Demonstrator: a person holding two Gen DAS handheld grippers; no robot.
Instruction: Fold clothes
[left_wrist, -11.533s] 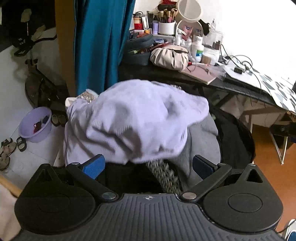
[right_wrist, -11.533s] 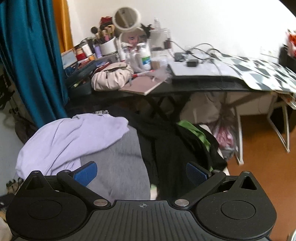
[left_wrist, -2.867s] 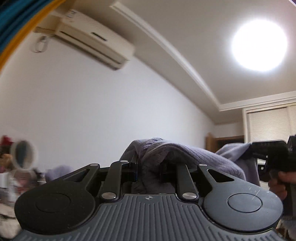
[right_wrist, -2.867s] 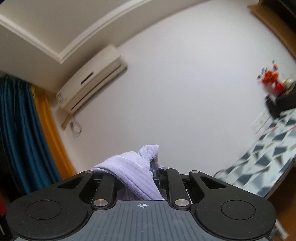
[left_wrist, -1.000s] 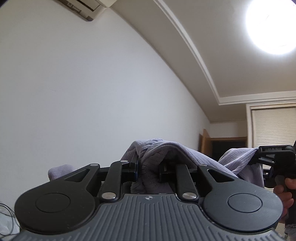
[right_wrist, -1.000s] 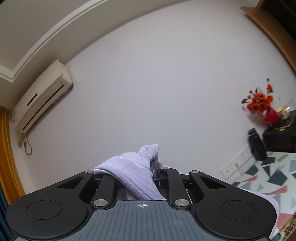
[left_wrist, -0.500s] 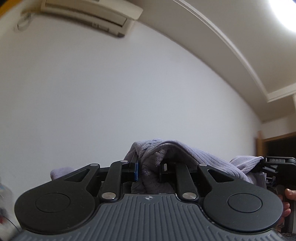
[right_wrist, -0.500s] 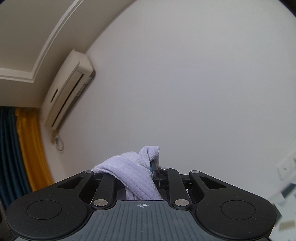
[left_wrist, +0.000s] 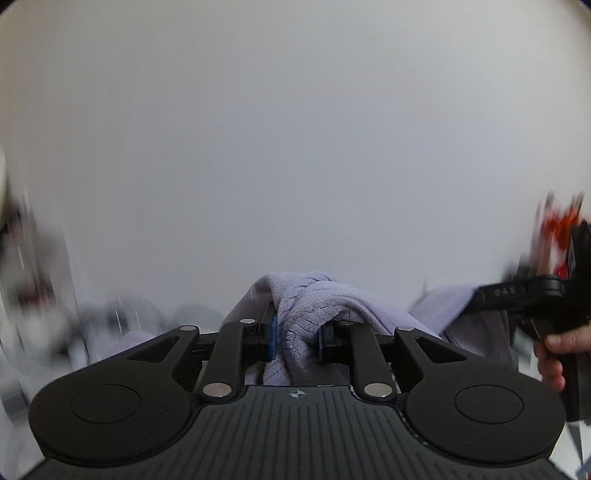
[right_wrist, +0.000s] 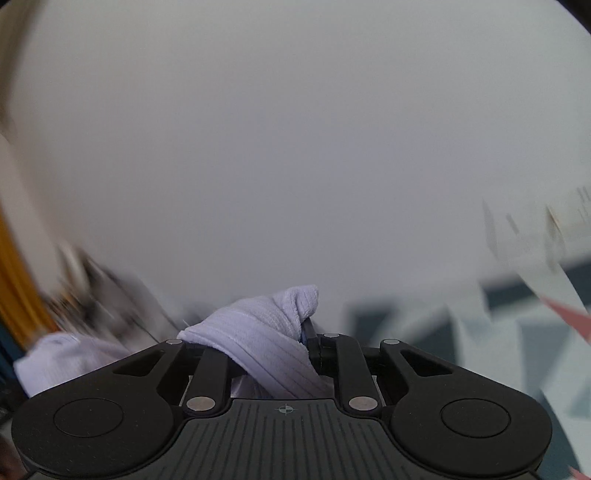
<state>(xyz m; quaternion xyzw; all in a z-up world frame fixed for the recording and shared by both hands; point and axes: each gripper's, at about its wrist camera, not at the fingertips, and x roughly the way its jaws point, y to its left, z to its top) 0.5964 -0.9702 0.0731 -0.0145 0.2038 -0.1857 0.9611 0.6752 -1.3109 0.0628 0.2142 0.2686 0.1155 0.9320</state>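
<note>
Being held up off any surface, a lavender ribbed fleece garment (left_wrist: 310, 314) is being clamped at two places along its edge. In the left wrist view, the left gripper (left_wrist: 297, 338) is being kept closed on a bunched fold at lower centre, blue pads pressing the cloth from both sides. In the right wrist view, the right gripper (right_wrist: 295, 350) is likewise being squeezed onto a rolled ridge of the same garment at lower centre. At the right edge of the left view, the person's hand (left_wrist: 554, 350) is being seen around the other handle, with cloth stretched between the two grips. Backgrounds are being smeared by blur; only a plain wall (left_wrist: 295, 147) is being made out clearly. The fabric is being judged soft, light and limp, so it is likely to sag between the grips. Holds near opposite corners or shoulder seams are being judged best for spreading it flat.
</note>
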